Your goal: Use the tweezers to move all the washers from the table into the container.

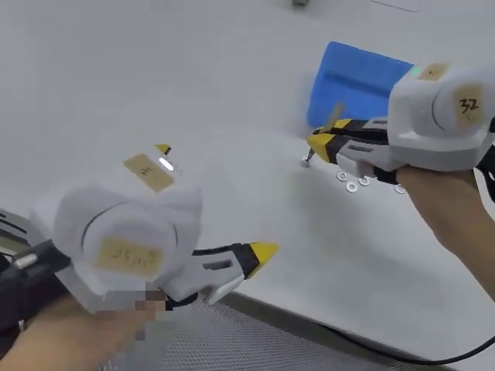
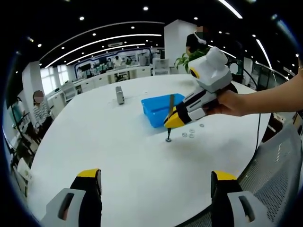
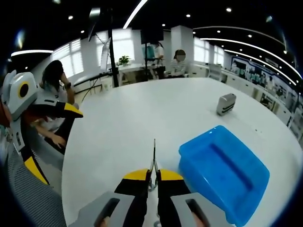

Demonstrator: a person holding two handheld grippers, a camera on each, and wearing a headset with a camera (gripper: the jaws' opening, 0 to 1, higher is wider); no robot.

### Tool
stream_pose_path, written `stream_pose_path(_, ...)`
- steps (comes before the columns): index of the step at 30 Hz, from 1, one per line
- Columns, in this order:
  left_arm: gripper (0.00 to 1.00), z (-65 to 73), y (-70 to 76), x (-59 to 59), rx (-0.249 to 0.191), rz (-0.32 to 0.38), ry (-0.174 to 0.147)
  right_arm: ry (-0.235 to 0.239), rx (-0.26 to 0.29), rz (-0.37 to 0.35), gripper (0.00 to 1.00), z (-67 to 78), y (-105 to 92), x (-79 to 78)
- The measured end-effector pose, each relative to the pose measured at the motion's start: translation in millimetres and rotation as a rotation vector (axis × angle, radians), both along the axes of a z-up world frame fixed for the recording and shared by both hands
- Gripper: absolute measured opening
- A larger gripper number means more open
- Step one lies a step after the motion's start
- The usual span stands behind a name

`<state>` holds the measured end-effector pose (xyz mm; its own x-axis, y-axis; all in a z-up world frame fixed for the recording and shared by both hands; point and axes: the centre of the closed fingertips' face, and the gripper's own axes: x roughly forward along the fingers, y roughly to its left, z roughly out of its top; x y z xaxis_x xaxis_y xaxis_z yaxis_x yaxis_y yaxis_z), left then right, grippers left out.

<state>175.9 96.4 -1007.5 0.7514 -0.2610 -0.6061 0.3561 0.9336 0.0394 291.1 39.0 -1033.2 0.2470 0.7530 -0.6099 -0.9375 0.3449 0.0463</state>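
The washers [image 1: 352, 186] lie loose on the white table [image 1: 193, 69], a small cluster just beside the right gripper [image 3: 154, 176], with one further washer [image 2: 168, 140] set apart, right under the tip of the tweezers [image 3: 154, 156]; whether the tips have pinched it is too small to tell; the blue container [image 1: 356, 81] stands near, just beyond the cluster; the right gripper's jaws are pressed together on the tweezers' handle, the points sticking out forward and down to the table; the left gripper [image 2: 155, 176] hangs well apart over the near side of the table, jaws spread wide and carrying nothing; the likely trouble is the thin washer slipping or flicking away as the tips squeeze, since it lies flat on a smooth top; a shaky carry toward the container could also drop it short of the rim
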Motion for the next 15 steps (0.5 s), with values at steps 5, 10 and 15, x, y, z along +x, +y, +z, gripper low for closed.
stream_pose_path(5,0.98,0.4,0.5,-0.1,0.008,0.0,-0.004,0.012,0.003,-0.017,0.02,0.5,-0.6,-0.1)
stream_pose_path(10,0.98,0.6,2.6,-0.3,0.03,0.0,-0.012,0.047,0.006,-0.041,0.01,1.6,-1.0,-1.2)
stream_pose_path(15,0.99,0.8,1.7,-1.1,0.035,-0.007,-0.014,0.053,0.039,-0.047,0.01,16.8,-0.6,-5.2)
